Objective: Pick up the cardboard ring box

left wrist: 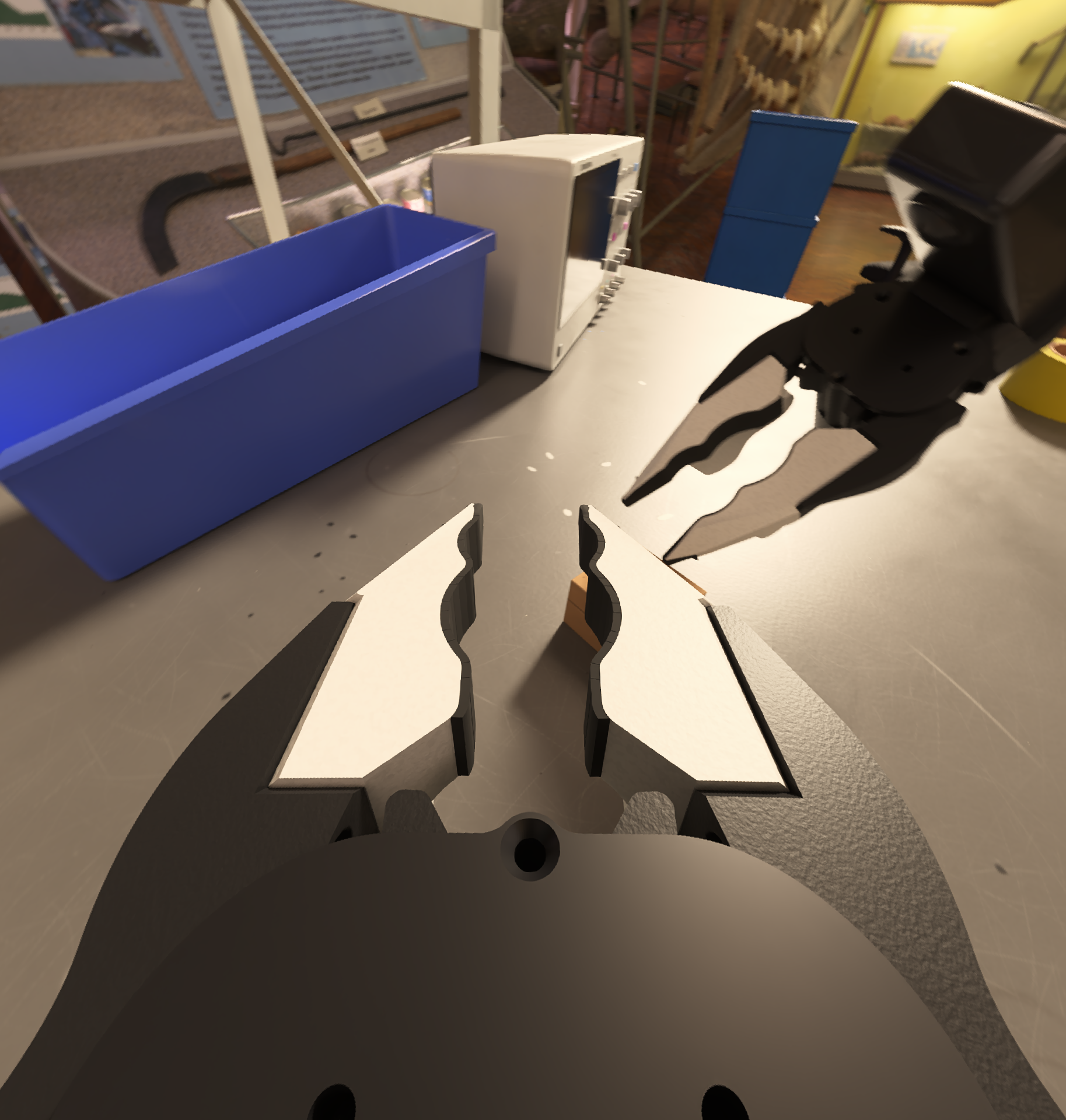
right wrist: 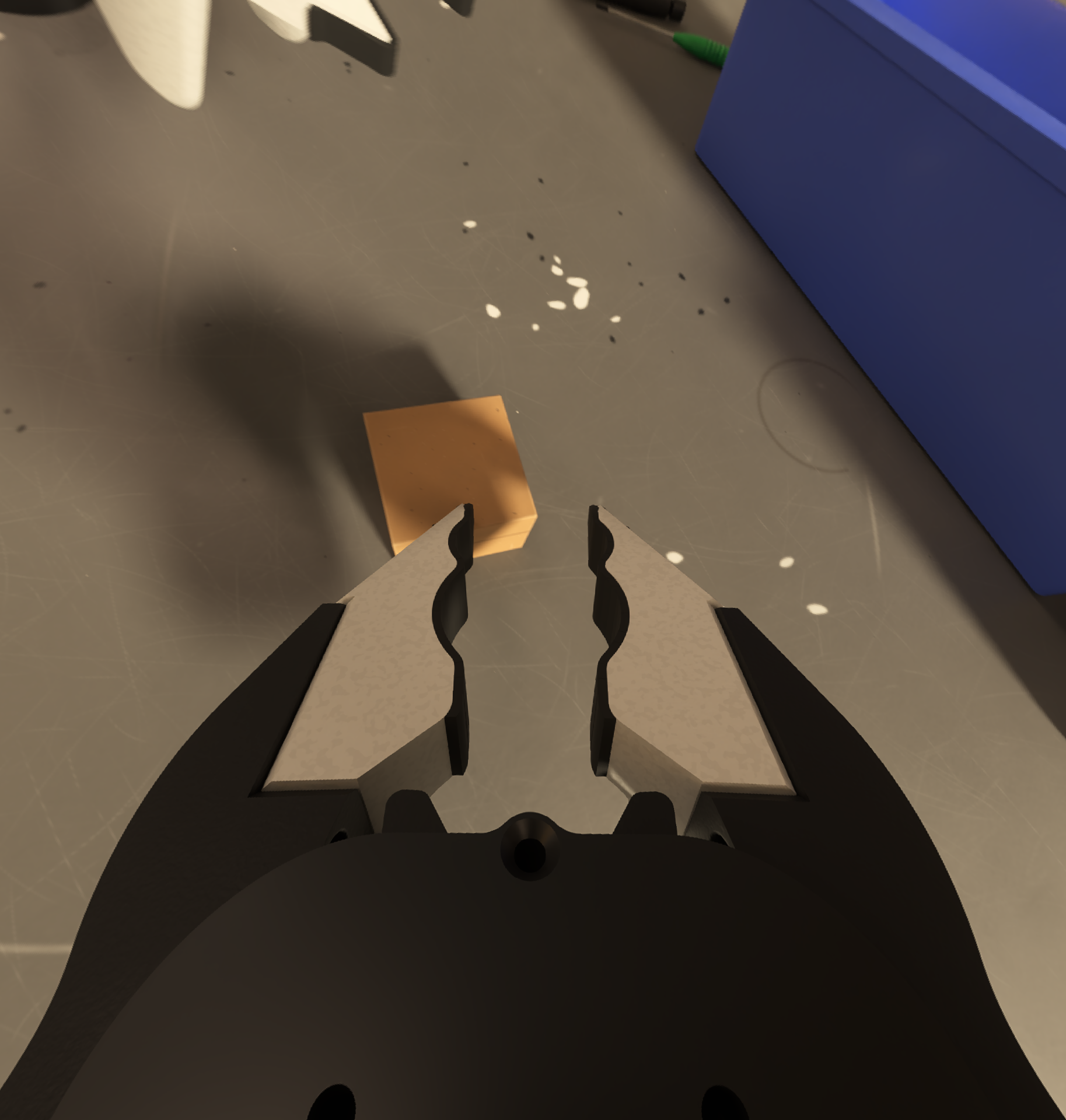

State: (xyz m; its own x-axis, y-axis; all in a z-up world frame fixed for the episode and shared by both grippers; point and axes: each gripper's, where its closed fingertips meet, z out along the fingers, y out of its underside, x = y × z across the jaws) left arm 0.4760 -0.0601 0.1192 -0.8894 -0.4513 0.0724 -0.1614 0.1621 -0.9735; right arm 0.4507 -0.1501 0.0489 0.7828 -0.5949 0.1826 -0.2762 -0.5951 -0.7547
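Observation:
The cardboard ring box (right wrist: 448,466) is a small tan square box lying on the grey table (right wrist: 215,606). In the right wrist view it sits just ahead and left of my open, empty right gripper (right wrist: 530,515), whose left fingertip overlaps its near edge. In the left wrist view only a sliver of the box (left wrist: 579,612) shows behind my right finger. My left gripper (left wrist: 530,515) is open and empty above the table. The right gripper also shows in the left wrist view (left wrist: 657,527), open, tips pointing down near the box.
A long blue bin (left wrist: 233,376) stands at the left, also in the right wrist view (right wrist: 918,242). A white instrument with a screen (left wrist: 542,242) is behind it. A yellow tape roll (left wrist: 1051,382) lies at the far right. A green-tipped probe (right wrist: 700,45) lies by the bin.

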